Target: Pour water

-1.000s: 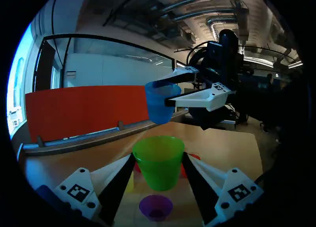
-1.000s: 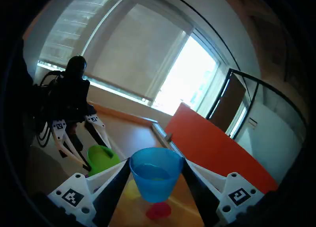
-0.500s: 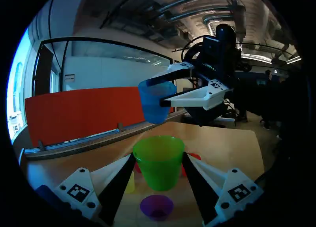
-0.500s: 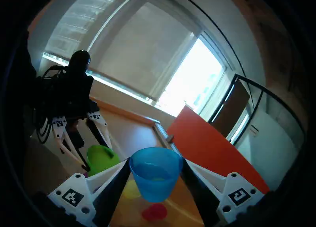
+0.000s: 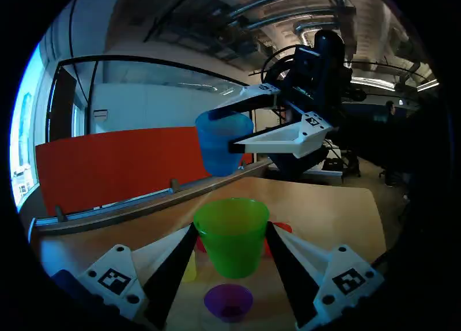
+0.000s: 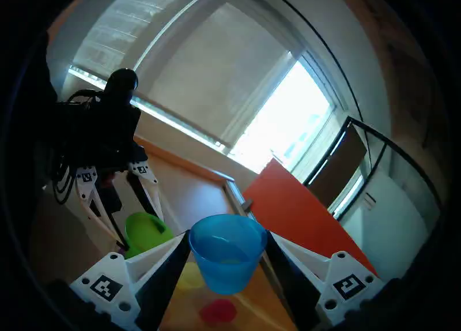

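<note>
Right, left gripper view first: left tool (image 5: 231, 227) sits low in the foreground, both fingers clamped on the sides of the green cup (image 5: 231, 239). The cup is upright w/ its mouth open to the top, held above the worktop (image 5: 328, 207). On the worktop just below it is a small purple cup (image 5: 229, 301), upright. A yellow cup (image 5: 190, 267) shows partly behind the left finger, and a bit of a red cup (image 5: 281, 228) pokes out behind the green one. Farther off and higher up, the right tool (image 5: 223, 134) comes in from the right w/ its fingers pressed on the blue cup (image 5: 220, 143). That cup hangs in the air, roughly upright, above and beyond the green cup and apart from it. An orange screen (image 5: 121, 164) runs along the far edge of the worktop.

Right gripper view: the right tool (image 6: 227, 250) grips the blue cup (image 6: 226, 260) on both sides, and some water seems to lie in the bottom. To the left, farther off, the left tool (image 6: 142, 234) points down w/ the green cup (image 6: 144, 230) between its fingers, lower than the blue one. The yellow cup (image 6: 187, 275) and red cup (image 6: 218, 311) stand on the worktop (image 6: 184, 195) below. Orange screen (image 6: 294, 215) is on the right, and a bright window (image 6: 282, 120) is behind.
</note>
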